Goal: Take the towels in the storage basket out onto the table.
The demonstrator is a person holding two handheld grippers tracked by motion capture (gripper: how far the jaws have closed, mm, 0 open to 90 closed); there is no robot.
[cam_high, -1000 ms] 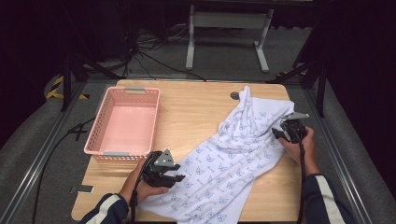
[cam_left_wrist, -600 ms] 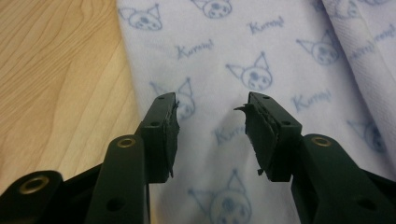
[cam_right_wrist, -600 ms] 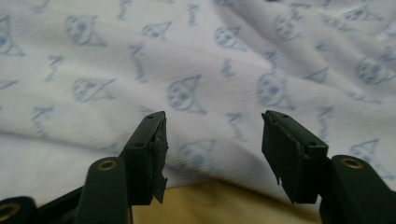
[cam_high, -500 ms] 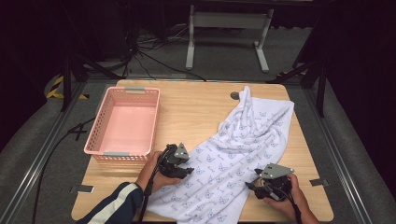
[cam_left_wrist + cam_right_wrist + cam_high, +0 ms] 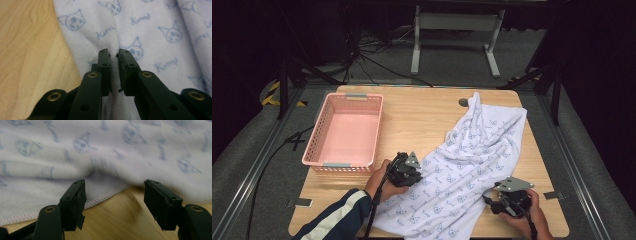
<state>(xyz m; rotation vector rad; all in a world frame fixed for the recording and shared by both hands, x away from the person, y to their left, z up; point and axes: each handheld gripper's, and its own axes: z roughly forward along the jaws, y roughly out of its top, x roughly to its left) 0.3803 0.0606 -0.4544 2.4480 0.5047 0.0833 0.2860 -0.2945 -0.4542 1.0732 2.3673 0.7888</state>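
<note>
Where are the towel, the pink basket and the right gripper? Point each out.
towel [image 5: 472, 155]: high view, middle of the printed cloth.
pink basket [image 5: 343, 165]: high view, near rim.
right gripper [image 5: 113, 200]: right gripper view, midway between its open fingers, at the towel's hem.

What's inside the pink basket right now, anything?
The pink basket looks empty: its floor and mesh walls are bare in the high view. The near wall hides a thin strip of the floor behind it. The towel lies wholly on the table, outside the basket.
</note>
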